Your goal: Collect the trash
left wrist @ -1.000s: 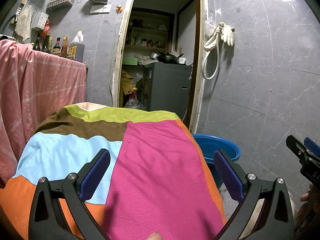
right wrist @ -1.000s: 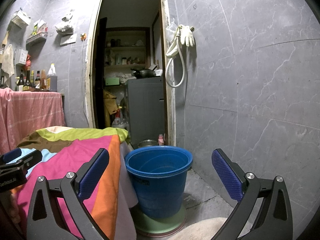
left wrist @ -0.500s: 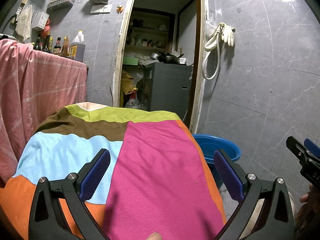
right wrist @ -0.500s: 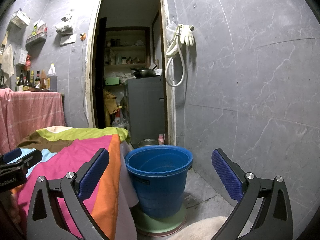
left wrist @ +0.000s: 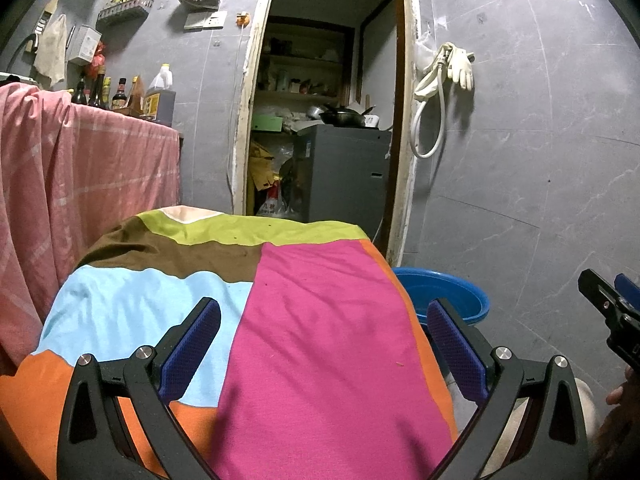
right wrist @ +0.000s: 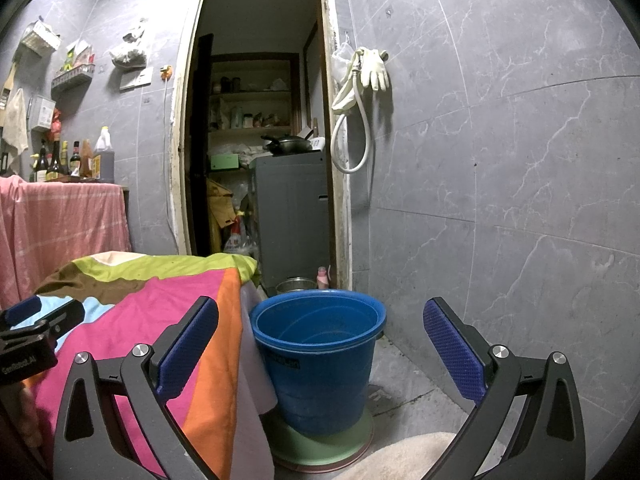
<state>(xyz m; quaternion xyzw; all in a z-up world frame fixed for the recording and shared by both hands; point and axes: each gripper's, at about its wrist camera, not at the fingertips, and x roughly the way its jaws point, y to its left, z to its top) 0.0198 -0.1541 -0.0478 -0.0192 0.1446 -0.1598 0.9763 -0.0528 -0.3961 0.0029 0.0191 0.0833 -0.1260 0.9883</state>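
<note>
We hold the left gripper (left wrist: 320, 344) over the desk, whose colourful patchwork cloth (left wrist: 320, 320) fills the lower half of the left wrist view; its jaws are spread wide and hold nothing, the blue pads (left wrist: 188, 350) framing the pink and light-blue panels. At 3 o'clock in that view we see the tip of the right gripper (left wrist: 612, 312) hanging beside the desk.

The right gripper (right wrist: 320, 348) also has its jaws wide apart and empty. Between its fingers, dead centre in the right wrist view, stands the blue bucket (right wrist: 320, 364), upright on a green round base (right wrist: 320, 446) on the floor, just beside the hanging edge of the desk cloth (right wrist: 208, 344). We can see into the bucket only partly, and what it holds we cannot tell. From the left wrist view only its rim (left wrist: 440, 292) shows, at 3 o'clock past the desk's edge.

We can pick out no loose trash on the cloth beyond a few tiny specks, too small to name.

At 12 o'clock an open doorway (right wrist: 260, 120) shows a grey cabinet (right wrist: 292, 208) with a dark pan (right wrist: 288, 142) on top. At 10 o'clock bottles (left wrist: 120, 94) stand on a surface draped in pink cloth (left wrist: 80, 180). At 1 o'clock a pale glove (right wrist: 374, 68) and a white hose (right wrist: 356, 140) hang on the grey tiled wall (right wrist: 500, 160).
</note>
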